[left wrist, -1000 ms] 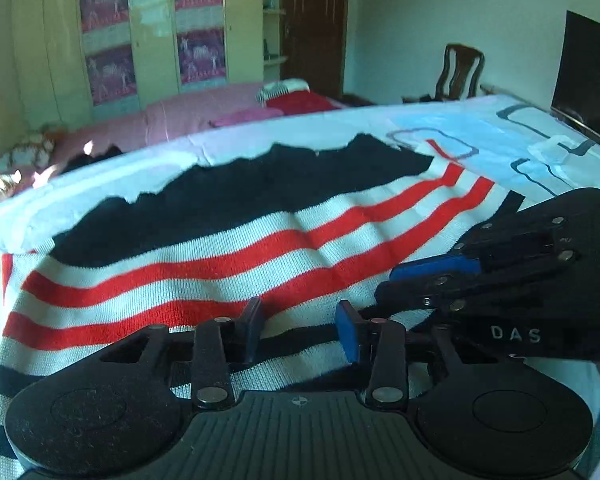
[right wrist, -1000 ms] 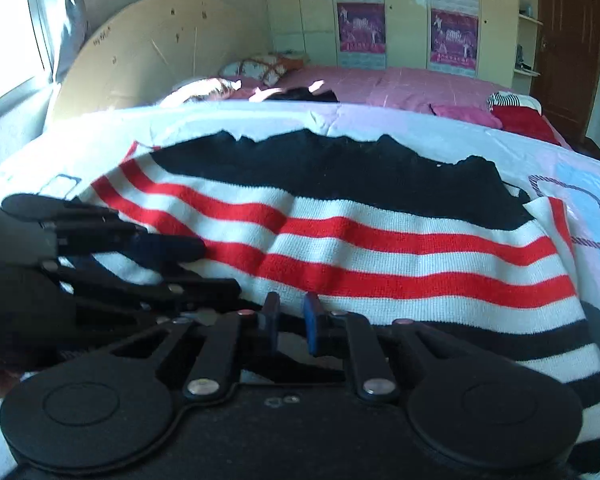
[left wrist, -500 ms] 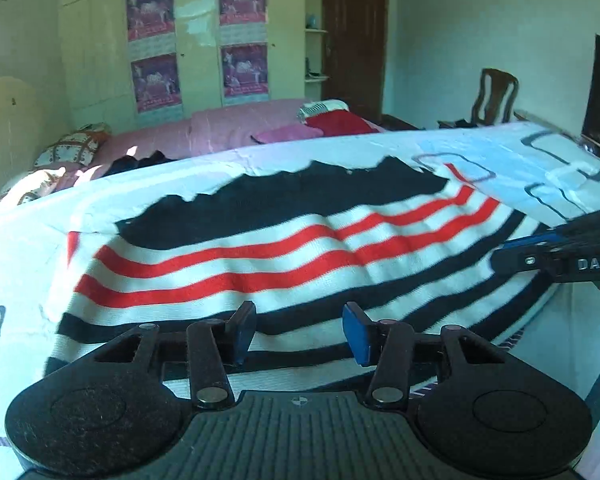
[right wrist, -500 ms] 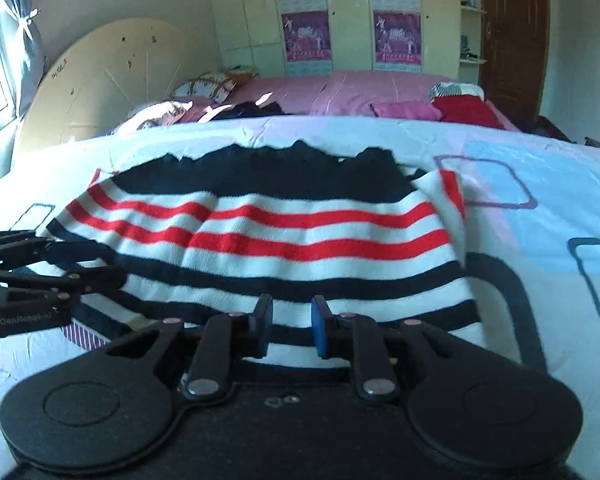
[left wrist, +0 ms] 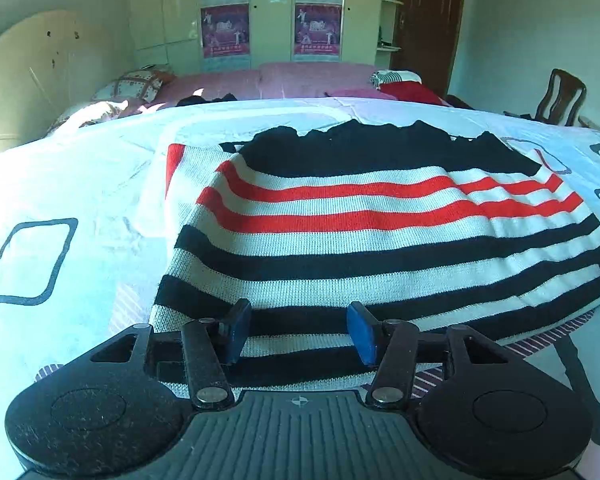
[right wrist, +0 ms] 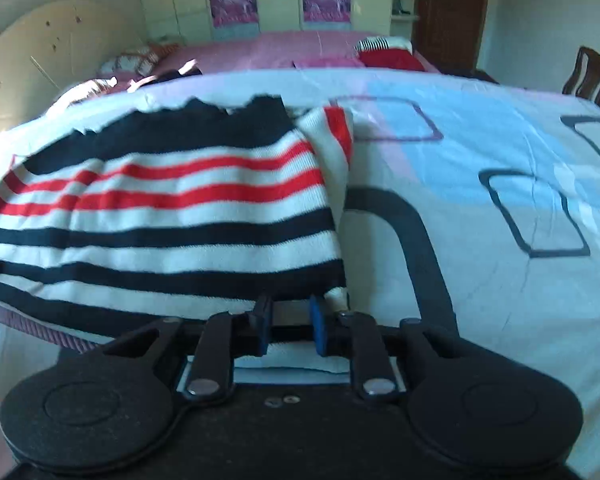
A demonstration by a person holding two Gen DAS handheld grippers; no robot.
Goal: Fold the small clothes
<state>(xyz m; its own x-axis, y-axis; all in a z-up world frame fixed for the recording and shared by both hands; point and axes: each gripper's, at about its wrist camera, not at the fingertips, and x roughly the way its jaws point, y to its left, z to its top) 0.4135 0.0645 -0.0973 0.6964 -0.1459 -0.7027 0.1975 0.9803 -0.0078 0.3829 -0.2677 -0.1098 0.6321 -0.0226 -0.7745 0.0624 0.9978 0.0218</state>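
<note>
Between my left tongs (left wrist: 298, 334), now spread wide and released, lies the sweater's (left wrist: 380, 232) hem. A moment ago both sat closer together; they've drawn apart, flattening the fold on the bed (right wrist: 480, 208). Right tongs (right wrist: 288, 326) look narrowly parted, holding nothing. Only the right view shows the tucked sleeve (right wrist: 336, 136).

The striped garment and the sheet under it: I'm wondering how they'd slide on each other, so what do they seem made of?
The striped garment looks like a soft matte knit, maybe cotton or acrylic: fine ribbed stitch rows show along its white bands. The bed sheet looks like smooth, thin woven fabric with printed outlines and fine creases; the fibre cannot be told.
</note>
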